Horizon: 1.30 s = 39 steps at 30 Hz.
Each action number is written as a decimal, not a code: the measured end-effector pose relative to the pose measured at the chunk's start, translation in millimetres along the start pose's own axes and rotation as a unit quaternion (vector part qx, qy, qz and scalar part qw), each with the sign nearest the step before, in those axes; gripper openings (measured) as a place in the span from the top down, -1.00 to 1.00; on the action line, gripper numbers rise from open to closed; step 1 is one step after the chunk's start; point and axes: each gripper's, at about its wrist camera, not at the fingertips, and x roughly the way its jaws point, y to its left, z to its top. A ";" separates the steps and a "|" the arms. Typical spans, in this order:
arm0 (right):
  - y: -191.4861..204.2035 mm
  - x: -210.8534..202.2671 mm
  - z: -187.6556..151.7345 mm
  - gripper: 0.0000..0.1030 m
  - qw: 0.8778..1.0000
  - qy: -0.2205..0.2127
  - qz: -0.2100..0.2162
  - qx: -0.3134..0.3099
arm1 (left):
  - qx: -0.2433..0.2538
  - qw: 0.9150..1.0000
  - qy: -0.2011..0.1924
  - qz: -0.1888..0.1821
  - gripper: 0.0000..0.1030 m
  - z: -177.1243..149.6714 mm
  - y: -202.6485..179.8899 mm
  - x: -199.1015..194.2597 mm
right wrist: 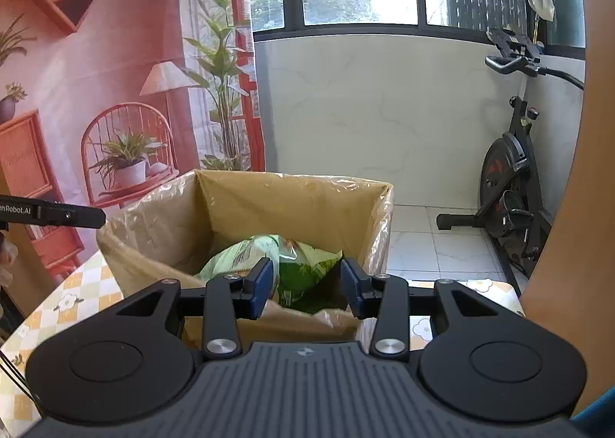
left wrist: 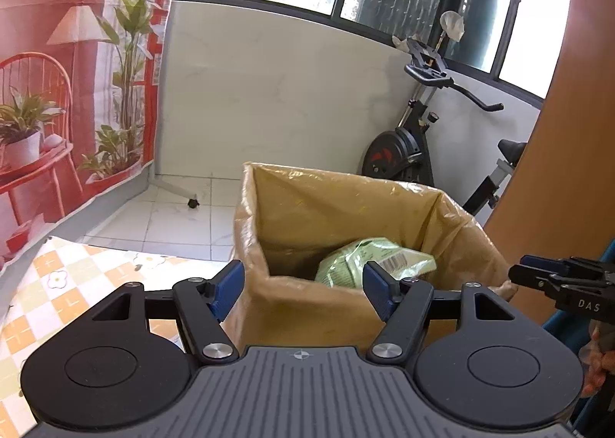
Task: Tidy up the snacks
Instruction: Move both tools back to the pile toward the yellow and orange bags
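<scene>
**Both Grippers Held Open Over a Lined Box With Snacks Inside**

A cardboard box [left wrist: 307,207] lined with clear plastic is seen standing on a table covered with a checked floral cloth [left wrist: 57,284]. A pale green snack bag [left wrist: 369,259] is seen lying inside the box, towards the 3 o'clock side in the left wrist view. The left gripper [left wrist: 303,290] is held at the near rim, its fingers spread apart with nothing between them. The right gripper [right wrist: 307,284] is likewise held with fingers parted and empty, and green snack bags [right wrist: 296,265] are framed beyond them. An exercise bike [right wrist: 511,188] is seen at 3 o'clock.
</scene>
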 end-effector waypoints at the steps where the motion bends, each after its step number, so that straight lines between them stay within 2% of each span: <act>1: 1.2 -2.4 -1.9 0.18 1.000 0.000 0.000 -0.003 | 0.000 1.000 0.000 0.002 -0.37 -2.0 1.6 -2.9; 12: 0.5 -23.1 -26.3 0.18 1.000 0.003 0.002 -0.010 | 0.001 1.000 -0.002 0.005 -0.45 -15.7 12.7 -33.3; 22: -11.5 -37.3 -56.2 0.18 1.000 0.005 0.006 0.019 | -0.008 1.000 0.012 0.017 -0.48 -53.7 30.9 -48.9; 31: -11.3 -32.3 -94.6 0.18 0.999 0.032 0.008 0.024 | -0.042 0.998 0.054 0.009 -0.50 -98.2 47.2 -37.0; 34: -10.5 -29.9 -104.9 0.17 0.999 0.040 0.006 0.023 | -0.051 0.996 0.069 -0.004 -0.59 -113.9 45.3 -31.4; 37: -12.2 -27.9 -114.0 0.16 0.999 0.046 0.001 0.021 | -0.052 0.996 0.077 -0.011 -0.60 -125.3 41.5 -25.9; 38: -13.4 -26.9 -116.6 0.14 0.999 0.047 -0.002 0.022 | -0.053 0.995 0.079 -0.010 -0.60 -128.2 40.3 -24.5; 39: -15.7 -25.7 -119.8 0.03 0.998 0.049 -0.008 0.023 | -0.055 0.995 0.080 -0.010 -0.60 -132.0 39.7 -24.1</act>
